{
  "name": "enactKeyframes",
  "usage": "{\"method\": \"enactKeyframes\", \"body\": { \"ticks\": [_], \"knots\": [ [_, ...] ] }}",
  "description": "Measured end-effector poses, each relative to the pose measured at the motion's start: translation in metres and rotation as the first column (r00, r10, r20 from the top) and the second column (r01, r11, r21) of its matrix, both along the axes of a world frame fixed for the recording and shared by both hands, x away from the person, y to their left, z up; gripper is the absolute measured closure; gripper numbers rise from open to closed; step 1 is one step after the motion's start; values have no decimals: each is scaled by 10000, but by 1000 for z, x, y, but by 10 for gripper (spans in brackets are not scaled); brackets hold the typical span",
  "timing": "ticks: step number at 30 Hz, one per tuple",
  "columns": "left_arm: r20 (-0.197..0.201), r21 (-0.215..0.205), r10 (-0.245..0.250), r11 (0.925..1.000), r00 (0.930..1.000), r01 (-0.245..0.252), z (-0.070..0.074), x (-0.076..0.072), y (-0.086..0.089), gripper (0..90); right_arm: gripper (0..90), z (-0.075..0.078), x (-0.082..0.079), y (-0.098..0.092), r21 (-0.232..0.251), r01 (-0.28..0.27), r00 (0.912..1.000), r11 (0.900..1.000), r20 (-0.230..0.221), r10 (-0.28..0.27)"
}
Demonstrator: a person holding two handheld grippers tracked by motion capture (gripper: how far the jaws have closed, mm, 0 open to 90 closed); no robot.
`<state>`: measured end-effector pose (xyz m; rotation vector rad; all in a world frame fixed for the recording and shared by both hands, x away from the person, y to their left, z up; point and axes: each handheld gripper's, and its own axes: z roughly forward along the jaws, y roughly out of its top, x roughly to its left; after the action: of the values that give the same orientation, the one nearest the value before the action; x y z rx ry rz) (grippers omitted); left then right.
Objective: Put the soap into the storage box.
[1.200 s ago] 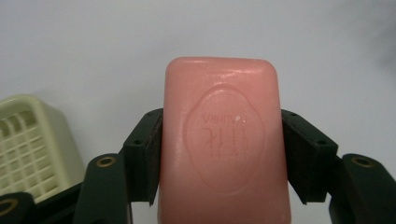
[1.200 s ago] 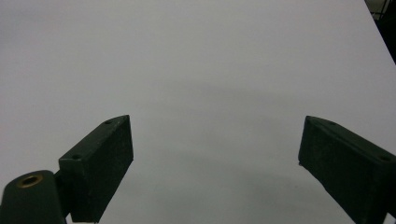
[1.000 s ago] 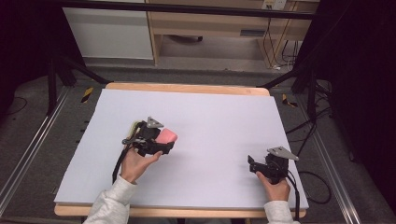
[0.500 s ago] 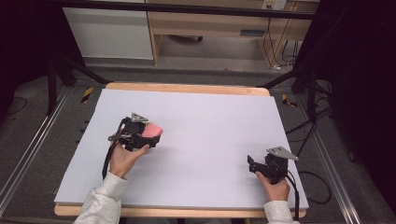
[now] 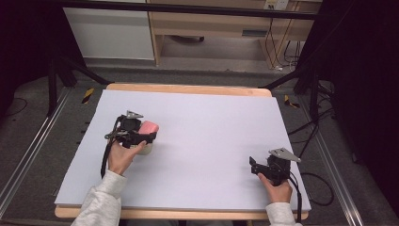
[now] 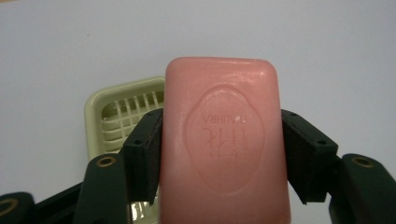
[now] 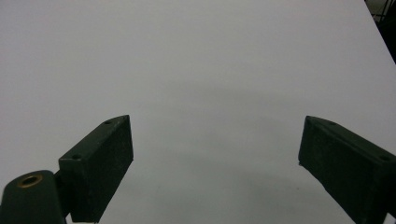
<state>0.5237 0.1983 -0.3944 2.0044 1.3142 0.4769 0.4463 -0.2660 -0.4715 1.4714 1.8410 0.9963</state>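
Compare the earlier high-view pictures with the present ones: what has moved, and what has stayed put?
The left hand-held gripper has carried the pink soap bar leftward across the table, keeping it clamped, and now holds it over the pale green soap dish. The right hand-held gripper stayed where it was, jaws open, nothing between them.

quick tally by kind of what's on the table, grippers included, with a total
pink soap bar: 1, clamped in the left gripper
pale green soap dish: 1, on the table just below the bar
hand-held grippers: 2, the left one and the right gripper, whose jaws stand open over bare table
total: 4
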Motion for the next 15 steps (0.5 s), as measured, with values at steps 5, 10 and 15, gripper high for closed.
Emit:
{"method": "enactKeyframes", "body": {
  "ticks": [5,10,15],
  "knots": [
    [18,71,273,9996,9996,-273,0,4,7,374,104,0,0,1,-17,-13,10000,10000,34,13],
    [-5,91,444,9990,9990,-444,-1,8,11,374,104,0,0,1,-22,-29,10000,10000,20,29],
    [-43,122,558,9984,9984,-558,-3,11,12,373,104,0,0,1,-15,-22,10000,10000,8,22]
  ]
}}
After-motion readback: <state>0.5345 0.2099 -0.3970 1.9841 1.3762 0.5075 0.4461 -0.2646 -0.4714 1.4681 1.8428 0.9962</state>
